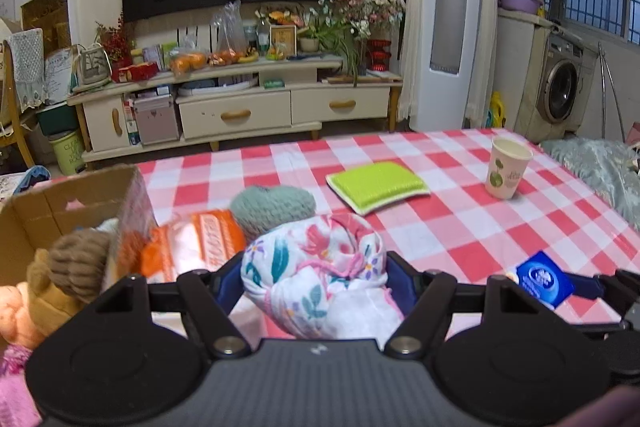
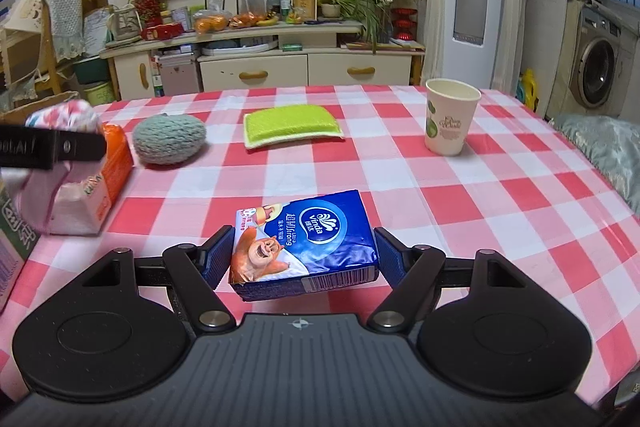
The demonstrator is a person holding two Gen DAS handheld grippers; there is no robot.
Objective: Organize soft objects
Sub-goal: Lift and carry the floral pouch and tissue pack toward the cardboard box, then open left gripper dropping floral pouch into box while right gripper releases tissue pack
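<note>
Right wrist view showed the right gripper [image 2: 304, 259] spread wide, its blue pads pressed against both sides of a blue tissue pack [image 2: 308, 243] that sat just above the red-and-white checked tablecloth [image 2: 500, 211]. The pack's label read "vinda" with "Ultra Strong" beside Chinese characters I could not read, a cartoon bear below, and a barcode on the near edge. Farther back on the cloth lay a green sponge [image 2: 292, 127], a grey-green knitted ball [image 2: 170, 139] and a paper cup [image 2: 450, 119] printed with green leaves and small script too fine to read. An orange tissue packet [image 2: 100, 179] lay at the left, its lettering blurred. Left wrist view showed the left gripper [image 1: 316, 283] about half spread, pads clamped on a floral cloth bundle [image 1: 320, 275] held clear of the table, beside a cardboard box [image 1: 48, 211] at the table's left edge. A brown knitted plush toy [image 1: 68, 267] lay in front of the box. The black bar of the left gripper, seen from the right wrist, carried white letters only partly legible.
</note>
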